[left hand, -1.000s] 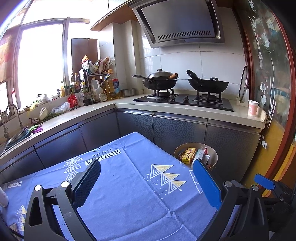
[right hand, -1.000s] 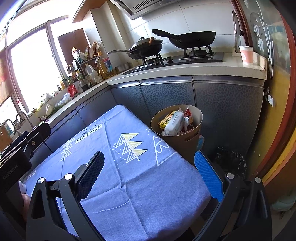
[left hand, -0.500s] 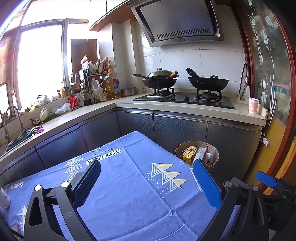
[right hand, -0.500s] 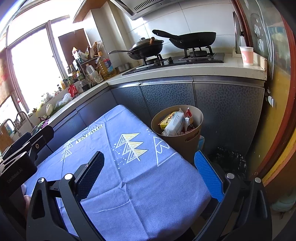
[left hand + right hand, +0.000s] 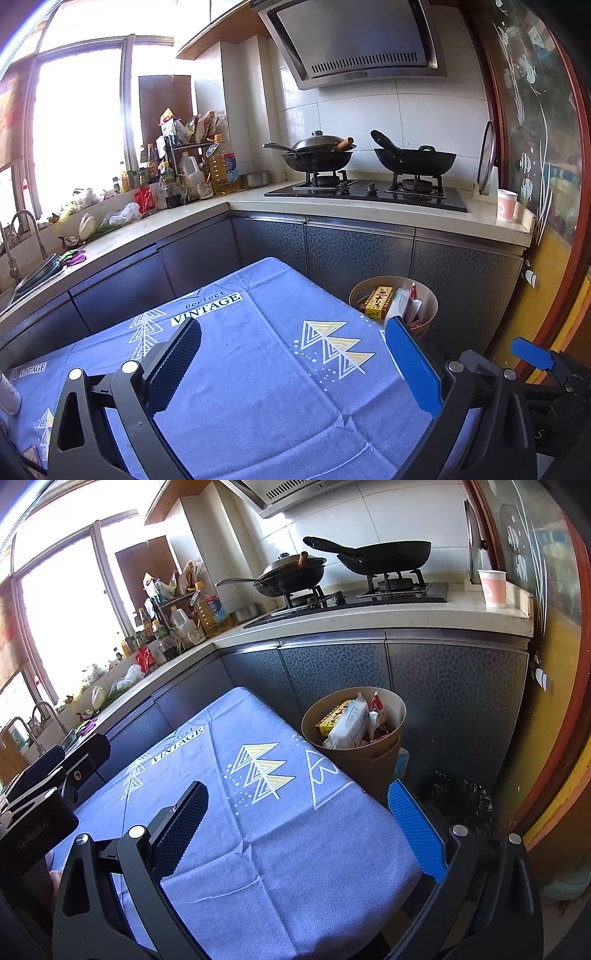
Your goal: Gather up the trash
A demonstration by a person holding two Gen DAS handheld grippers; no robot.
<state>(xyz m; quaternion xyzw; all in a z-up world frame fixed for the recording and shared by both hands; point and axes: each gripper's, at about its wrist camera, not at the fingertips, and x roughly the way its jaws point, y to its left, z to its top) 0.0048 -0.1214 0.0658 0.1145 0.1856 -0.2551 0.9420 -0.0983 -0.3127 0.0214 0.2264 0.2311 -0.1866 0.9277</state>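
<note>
A tan trash bin (image 5: 373, 760) stands on the floor past the table's far right corner. It holds a yellow box (image 5: 332, 718), a white packet (image 5: 349, 722) and red wrappers. The bin shows in the left wrist view (image 5: 430, 302) too. My left gripper (image 5: 295, 328) is open and empty above the blue tablecloth (image 5: 258, 354). My right gripper (image 5: 299, 792) is open and empty above the tablecloth (image 5: 258, 812), near its right edge. A white object (image 5: 7, 395) lies at the table's left edge, mostly cut off.
Grey cabinets and a counter (image 5: 369, 210) run behind the table, with two woks on a stove (image 5: 365, 192), bottles (image 5: 184, 177) in the corner and a pink paper cup (image 5: 493, 589). A black bag (image 5: 461, 801) lies on the floor by the bin.
Both grippers stay open and almost still. The left wrist view has tilted up very slightly.
</note>
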